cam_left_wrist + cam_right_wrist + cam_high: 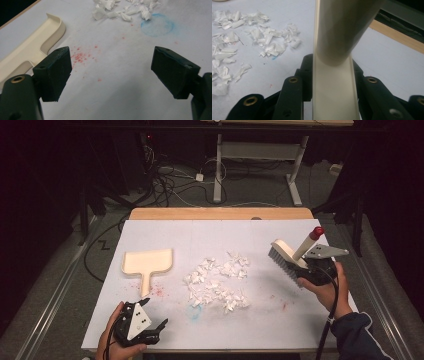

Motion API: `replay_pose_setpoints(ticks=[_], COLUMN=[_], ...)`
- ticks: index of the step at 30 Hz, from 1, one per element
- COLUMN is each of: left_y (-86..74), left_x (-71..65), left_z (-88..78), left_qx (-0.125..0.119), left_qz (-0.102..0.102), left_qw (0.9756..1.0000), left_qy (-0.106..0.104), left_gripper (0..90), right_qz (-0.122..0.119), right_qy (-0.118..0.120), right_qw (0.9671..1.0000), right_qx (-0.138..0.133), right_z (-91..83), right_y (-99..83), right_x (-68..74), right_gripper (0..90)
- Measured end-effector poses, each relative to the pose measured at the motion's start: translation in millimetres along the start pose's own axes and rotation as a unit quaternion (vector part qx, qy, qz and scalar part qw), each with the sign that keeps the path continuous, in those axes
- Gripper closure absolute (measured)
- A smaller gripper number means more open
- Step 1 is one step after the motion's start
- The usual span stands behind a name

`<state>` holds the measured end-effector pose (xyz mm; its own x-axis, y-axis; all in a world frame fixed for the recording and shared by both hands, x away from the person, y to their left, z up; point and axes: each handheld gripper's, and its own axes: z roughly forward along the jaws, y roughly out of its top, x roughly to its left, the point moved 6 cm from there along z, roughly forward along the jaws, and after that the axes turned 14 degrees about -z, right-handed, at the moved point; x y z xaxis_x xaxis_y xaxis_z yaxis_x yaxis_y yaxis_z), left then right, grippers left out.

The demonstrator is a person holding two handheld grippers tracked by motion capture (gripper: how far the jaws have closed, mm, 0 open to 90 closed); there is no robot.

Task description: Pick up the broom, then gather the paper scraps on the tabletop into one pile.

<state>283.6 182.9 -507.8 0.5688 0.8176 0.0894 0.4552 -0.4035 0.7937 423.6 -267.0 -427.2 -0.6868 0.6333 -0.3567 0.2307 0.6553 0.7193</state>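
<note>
A cream dustpan [148,261] lies flat on the white sheet at the left, handle toward me; its edge [37,42] shows in the left gripper view. Torn white paper scraps [217,280] are heaped mid-table, and the scraps [242,47] also lie left of the right gripper. My right gripper [312,266] is shut on a cream hand brush [287,256] with grey bristles and a red-tipped handle, held above the table's right side; the brush back [334,82] sits clamped between its jaws. My left gripper [155,330] rests near the front left edge, open and empty [111,71].
A blue smudge [157,25] and red specks [81,56] mark the sheet [260,320]. The wooden table edge [220,213] runs along the back. Cables and a desk frame [260,165] lie on the floor beyond.
</note>
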Motion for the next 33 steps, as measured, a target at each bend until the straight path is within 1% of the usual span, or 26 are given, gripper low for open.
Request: replay_pose_setpoints(ticks=[3,10,13,16,17,18,19,21,23,25,26,28,29,30,32,33], left_y=[-0.1,-0.7,-0.7,-1.4,-1.5,-1.6,-1.8,-2.6,-2.9,-2.1,-1.5,-1.3,-1.5,-1.7,-1.6,-1.4], left_x=[-0.4,-1.2,-1.9,-1.9,-2.1,-2.4,-2.9,-3.8,-4.2,-2.9,-2.2,-1.1,-0.8,-0.6,0.3,0.4], left_z=[-0.4,-0.7,-0.1,0.5,0.6,0.7,0.9,1.5,2.2,2.9,3.4,4.7,5.1,5.5,6.4,6.3], left_qx=[0.000,0.001,0.003,0.008,0.008,0.008,0.010,0.013,0.015,0.018,0.016,0.017,0.018,0.019,0.020,0.020], left_qz=[0.000,0.000,0.002,0.004,0.004,0.004,0.004,0.007,0.009,0.010,0.006,0.005,0.005,0.004,0.001,-0.002], left_qw=[1.0000,1.0000,1.0000,1.0000,1.0000,1.0000,0.9999,0.9999,0.9998,0.9998,0.9999,0.9998,0.9998,0.9998,0.9998,0.9998], left_qy=[-0.002,-0.003,-0.004,0.000,0.001,0.001,0.000,0.000,0.001,0.005,0.004,0.003,0.003,0.002,0.005,0.005], left_gripper=[15.8,15.7,15.8,15.7,15.8,15.7,15.8,15.7,15.7,15.7,15.7,15.7,15.7,15.7,15.7,15.7], right_qz=[0.003,-0.003,0.002,0.003,0.001,0.003,0.006,0.004,0.003,-0.009,-0.013,-0.022,-0.026,-0.026,-0.034,-0.036], right_qy=[0.001,-0.002,-0.002,-0.015,-0.017,-0.015,-0.015,-0.014,-0.020,-0.029,-0.032,-0.048,-0.054,-0.054,-0.055,-0.059], right_qw=[1.0000,1.0000,1.0000,0.9999,0.9998,0.9999,0.9999,0.9999,0.9997,0.9995,0.9992,0.9982,0.9977,0.9977,0.9972,0.9969], right_qx=[0.002,0.002,0.003,0.000,-0.002,0.000,0.001,0.005,0.012,0.014,0.018,0.028,0.032,0.032,0.037,0.038], right_z=[1.1,1.2,0.5,-0.3,0.1,1.0,3.0,8.7,14.4,19.7,22.6,29.5,38.7,38.7,50.1,56.7], right_y=[0.1,0.5,0.2,0.8,1.3,1.6,1.8,2.5,3.5,5.2,6.1,7.9,10.5,10.5,14.5,17.4], right_x=[0.7,-1.0,-0.8,-2.8,-4.2,-4.9,-6.0,-7.5,-7.3,-8.5,-8.6,-10.2,-11.4,-11.4,-10.6,-9.0], right_gripper=[68.1,68.1,68.1,68.2,68.2,68.2,68.2,68.2,68.2,68.2,68.2,68.2,68.2,68.2,68.2,68.2])
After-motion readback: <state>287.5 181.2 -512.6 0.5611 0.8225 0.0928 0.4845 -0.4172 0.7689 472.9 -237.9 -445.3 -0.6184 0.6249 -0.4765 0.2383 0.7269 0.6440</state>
